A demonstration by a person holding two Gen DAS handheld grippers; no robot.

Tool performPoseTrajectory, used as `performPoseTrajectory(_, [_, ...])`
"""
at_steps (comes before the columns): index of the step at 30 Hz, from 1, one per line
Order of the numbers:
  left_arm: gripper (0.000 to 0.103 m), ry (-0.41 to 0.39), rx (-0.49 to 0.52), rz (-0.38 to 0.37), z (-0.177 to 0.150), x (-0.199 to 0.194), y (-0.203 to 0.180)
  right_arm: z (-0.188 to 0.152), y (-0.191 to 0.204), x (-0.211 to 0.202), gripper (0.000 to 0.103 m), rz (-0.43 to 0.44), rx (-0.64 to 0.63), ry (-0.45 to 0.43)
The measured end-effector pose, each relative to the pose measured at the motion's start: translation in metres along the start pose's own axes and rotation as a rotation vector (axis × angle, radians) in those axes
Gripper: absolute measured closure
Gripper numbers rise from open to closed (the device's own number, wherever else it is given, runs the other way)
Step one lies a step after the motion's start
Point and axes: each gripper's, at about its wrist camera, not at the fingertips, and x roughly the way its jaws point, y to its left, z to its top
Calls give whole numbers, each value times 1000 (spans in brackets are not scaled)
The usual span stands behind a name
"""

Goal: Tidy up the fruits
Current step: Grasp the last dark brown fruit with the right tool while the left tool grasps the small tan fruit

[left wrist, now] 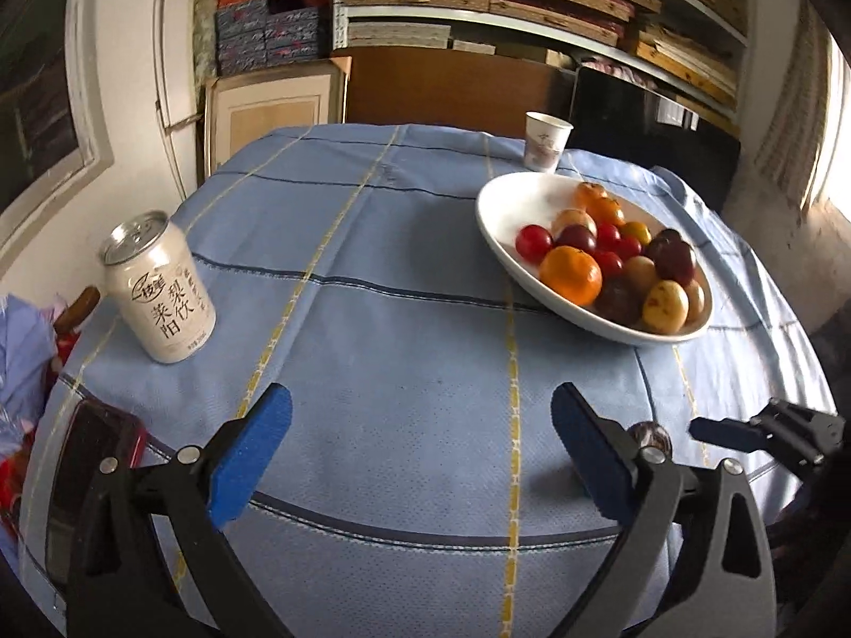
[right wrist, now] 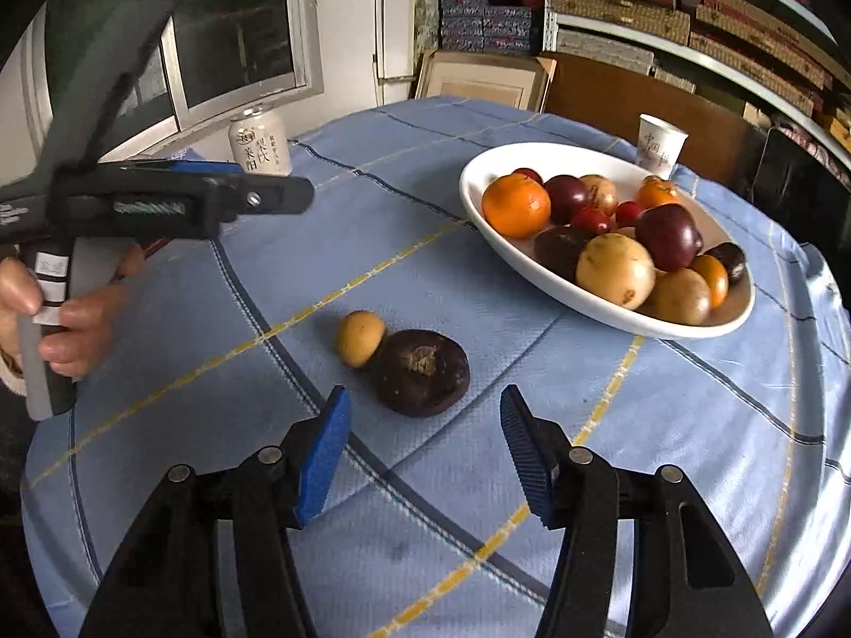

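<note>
A white oval bowl (left wrist: 492,212) (right wrist: 478,175) at the far right of the table holds several fruits: oranges, small red tomatoes, dark plums and yellow-brown ones. On the blue cloth, a dark round fruit (right wrist: 420,372) lies against a small yellow fruit (right wrist: 360,337). My right gripper (right wrist: 425,408) hovers just short of the dark fruit, jaws partly open, nothing between the pads. My left gripper (left wrist: 420,404) stands wide open over bare cloth, holding nothing. A hand (right wrist: 74,313) holds it at the left of the right wrist view.
A white drink can (left wrist: 159,287) (right wrist: 260,143) stands at the table's left edge. A paper cup (left wrist: 545,141) (right wrist: 659,146) is behind the bowl. A dark phone (left wrist: 90,468) lies at the near left corner. Shelves of boxes fill the back wall.
</note>
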Motion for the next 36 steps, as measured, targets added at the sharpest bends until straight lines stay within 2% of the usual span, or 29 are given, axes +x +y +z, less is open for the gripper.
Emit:
performPoseTrajectory(4, [7,12,-21,-12,1,0,4,4,4,11,48,0,-12,29])
performPoseTrajectory(7, [7,-3,-11,-6,1,-3,2,4,7,20,58,-11,-17,63])
performPoseTrajectory(11, [7,-9,17,-3,1,-4,-6,1,-4,6,59,0,53,19])
performPoseTrajectory(15, [8,18,120,-64,-6,2,-31,-1,-28,-17,59,-28,168,-45])
performPoseTrajectory(17, [20,21,221,-83,-14,4,-52,-1,-38,-27,59,-34,209,-72])
performPoseTrajectory(21, [40,50,345,-128,-25,11,-84,0,-49,-34,59,-45,240,-95])
performPoseTrajectory(24, [42,54,389,-142,-27,19,-100,0,-50,-37,59,-40,243,-99])
performPoseTrajectory(28, [42,75,410,-206,-27,22,-115,-1,-52,-40,59,-38,244,-104])
performPoseTrajectory(32, [43,95,455,-220,-33,27,-131,-1,-56,-43,59,-39,259,-111])
performPoseTrajectory(36, [54,128,460,-255,-34,34,-141,-2,-59,-46,59,-41,268,-117])
